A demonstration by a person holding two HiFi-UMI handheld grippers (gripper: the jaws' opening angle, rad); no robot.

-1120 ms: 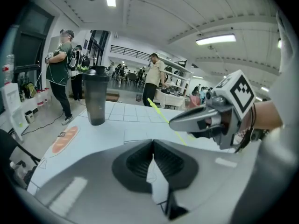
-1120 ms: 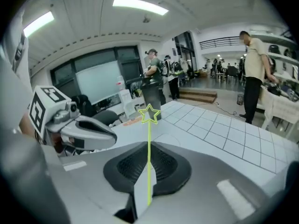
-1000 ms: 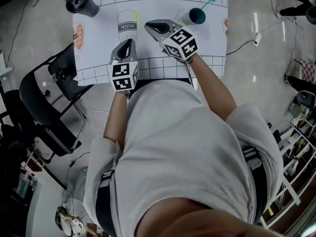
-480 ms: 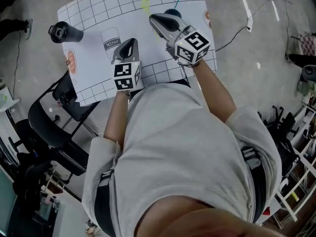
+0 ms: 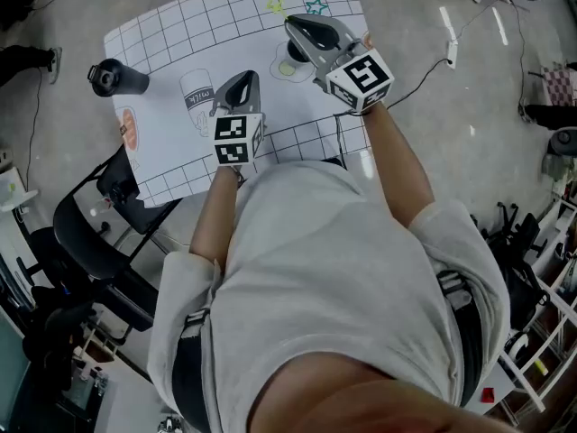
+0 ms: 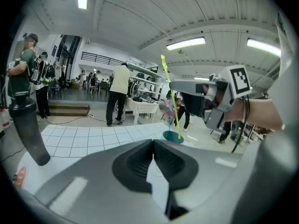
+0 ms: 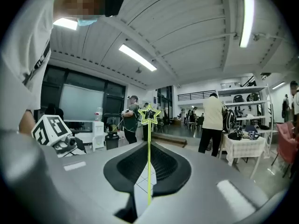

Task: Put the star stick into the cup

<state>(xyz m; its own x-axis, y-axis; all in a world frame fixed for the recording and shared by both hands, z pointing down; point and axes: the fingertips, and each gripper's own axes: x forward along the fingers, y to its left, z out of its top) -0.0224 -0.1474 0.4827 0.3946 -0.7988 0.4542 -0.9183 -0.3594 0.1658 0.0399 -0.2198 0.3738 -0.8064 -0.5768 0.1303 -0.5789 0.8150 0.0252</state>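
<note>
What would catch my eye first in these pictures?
The yellow-green star stick stands out, pinched between the jaws of the right hand-held gripper and held over the gridded white table mat. Close by on the mat sits a teal cup with a teal star stick in it, and a black tumbler stands at the mat's left edge.

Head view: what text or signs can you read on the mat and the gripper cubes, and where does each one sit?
"milk": on the cup drawing printed on the mat.
Left cube and right cube: black-and-white square marker patterns only, no words or numbers.
Orange picture at the mat's left edge: any print is too small to read.
</note>
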